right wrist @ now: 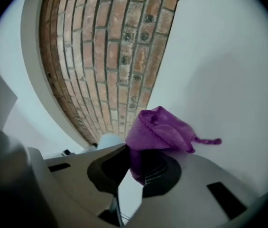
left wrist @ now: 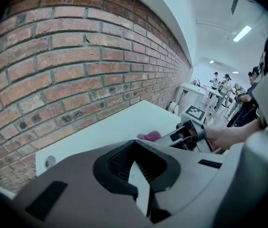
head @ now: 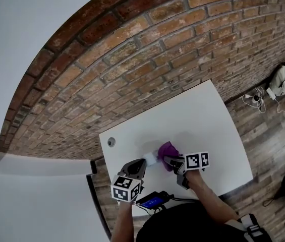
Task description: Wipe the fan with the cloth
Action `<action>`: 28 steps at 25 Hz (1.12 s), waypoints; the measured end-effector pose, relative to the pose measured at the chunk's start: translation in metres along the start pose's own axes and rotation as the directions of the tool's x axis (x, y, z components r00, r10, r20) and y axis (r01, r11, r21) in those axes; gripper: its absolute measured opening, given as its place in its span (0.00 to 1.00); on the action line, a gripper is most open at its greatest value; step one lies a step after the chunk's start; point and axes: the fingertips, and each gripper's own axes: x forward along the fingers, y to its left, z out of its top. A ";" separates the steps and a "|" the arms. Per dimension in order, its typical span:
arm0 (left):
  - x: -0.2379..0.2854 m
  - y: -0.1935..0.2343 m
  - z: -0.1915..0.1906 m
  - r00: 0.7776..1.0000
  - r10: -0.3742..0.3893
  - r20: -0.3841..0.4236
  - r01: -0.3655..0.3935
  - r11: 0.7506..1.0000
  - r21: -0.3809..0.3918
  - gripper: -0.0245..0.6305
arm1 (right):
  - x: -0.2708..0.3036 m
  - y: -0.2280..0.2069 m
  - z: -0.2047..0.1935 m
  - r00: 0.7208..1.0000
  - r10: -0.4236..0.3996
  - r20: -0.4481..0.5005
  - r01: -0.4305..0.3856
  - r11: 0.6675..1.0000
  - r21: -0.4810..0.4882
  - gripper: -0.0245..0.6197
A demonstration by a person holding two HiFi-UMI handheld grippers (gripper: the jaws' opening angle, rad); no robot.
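- My right gripper [head: 170,161] [right wrist: 136,169] is clamped on the cloth [head: 166,149] [right wrist: 160,132]. Its jaws pinch the lower fold, and the rest bunches up above the tips with a thin tail sticking out to the right in the right gripper view.
- My left gripper [head: 140,166] [left wrist: 136,164] has its jaws drawn together. I cannot tell whether anything is nipped between them.
- The fan [head: 150,159] [right wrist: 109,140] is, as far as I can make out, the small pale thing low in the middle of the head view. It sits just beyond the left gripper's tip and touches or nearly touches the cloth's left edge.
- In the right gripper view the fan peeks out just left of the cloth, behind the jaw.
- In the left gripper view the cloth [left wrist: 149,136] shows as a purple scrap at mid-frame, with my right gripper just to its right.
- Both grippers hover over the near part of the white table [head: 208,115].
- A round hole [head: 111,141] [left wrist: 50,162] sits near the table's left corner.
- A brick wall [head: 132,69] fills the upper part of the head view.
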 end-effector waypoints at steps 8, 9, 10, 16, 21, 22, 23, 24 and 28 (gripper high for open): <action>0.001 -0.002 -0.002 1.000 0.000 -0.008 0.000 1.000 0.004 0.05 | 0.028 0.021 -0.004 0.988 0.125 -0.092 -0.117 0.989 0.087 0.11; 0.001 -0.001 -0.001 1.000 0.000 -0.006 0.000 1.000 0.002 0.05 | 0.030 0.017 -0.003 0.988 0.121 -0.093 -0.113 0.990 0.087 0.11; 0.001 0.000 -0.001 1.000 0.000 -0.003 0.000 1.000 0.001 0.05 | 0.031 0.013 -0.002 0.990 0.103 -0.099 -0.096 0.993 0.076 0.11; 0.000 -0.001 -0.002 1.000 0.007 0.004 -0.007 1.000 -0.008 0.05 | 0.032 -0.052 -0.016 0.934 -0.276 -0.228 0.224 0.947 -0.229 0.11; 0.001 -0.002 0.000 1.000 0.003 0.005 -0.003 1.000 -0.007 0.05 | 0.010 -0.048 0.009 0.901 -0.419 -0.114 0.337 0.840 -0.426 0.11; 0.001 -0.002 0.000 1.000 0.003 0.007 -0.003 1.000 -0.008 0.05 | 0.008 -0.038 0.014 0.925 -0.369 -0.093 0.308 0.869 -0.387 0.11; 0.001 -0.001 0.000 1.000 0.004 0.009 -0.003 1.000 -0.010 0.05 | 0.008 -0.023 0.018 0.955 -0.286 -0.083 0.245 0.913 -0.325 0.11; 0.001 -0.001 0.000 1.000 0.004 0.010 -0.004 1.000 -0.011 0.05 | 0.009 -0.007 0.020 0.980 -0.181 -0.084 0.155 0.956 -0.249 0.11; 0.001 -0.001 0.000 1.000 0.009 0.014 -0.009 1.000 -0.017 0.05 | 0.028 0.027 0.008 0.989 0.083 -0.120 -0.086 0.996 -0.019 0.11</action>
